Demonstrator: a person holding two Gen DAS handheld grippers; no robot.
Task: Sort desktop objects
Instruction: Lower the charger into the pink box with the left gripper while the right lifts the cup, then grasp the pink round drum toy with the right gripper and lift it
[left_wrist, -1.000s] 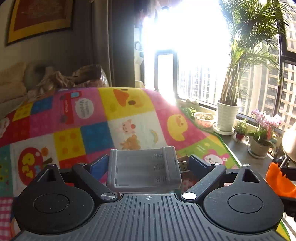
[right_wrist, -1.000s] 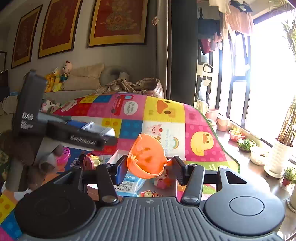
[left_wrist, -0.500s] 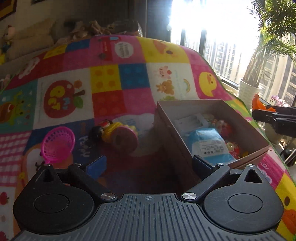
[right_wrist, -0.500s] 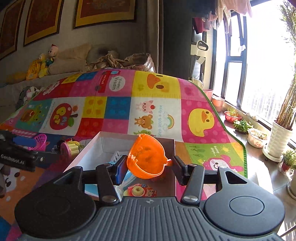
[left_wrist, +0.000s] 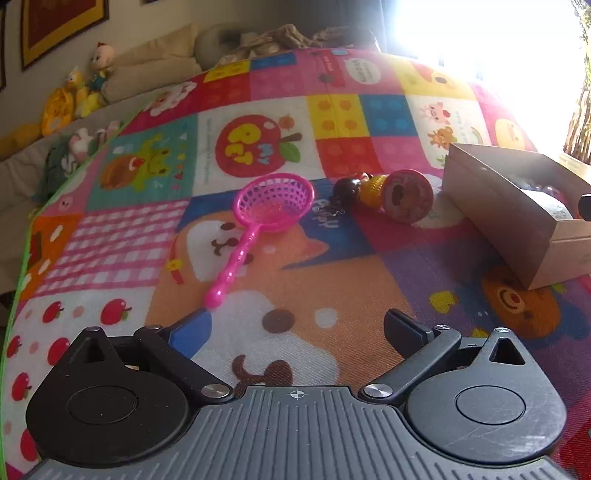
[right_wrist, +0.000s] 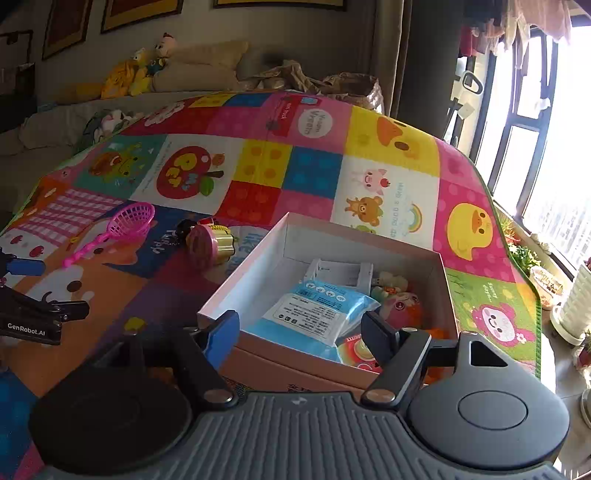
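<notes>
Pink plastic marks the next likely target in the left wrist view: a small strainer lies on the patterned play mat, handle pointing near, with a round stamp toy and a dark keyring figure just to its right, and the cardboard box at the far right. The left gripper is seen spread wide and empty, its blue pad close to the handle tip. A clean pick would probably be made by centring the jaws across the thin handle or the basket rim before they are closed, since a slim handle can easily be pushed aside. Compared with the earlier frame, the grey holder formerly carried between these jaws is gone, and the view has been swung from the window down to the mat. In the right wrist view, the right gripper is held over the near edge of the box, jaws parted and nothing pinched; they have just been opening. The orange funnel-like toy held earlier now appears to lie inside, beside a blue packet and the grey holder. The strainer remains outside, far left.
</notes>
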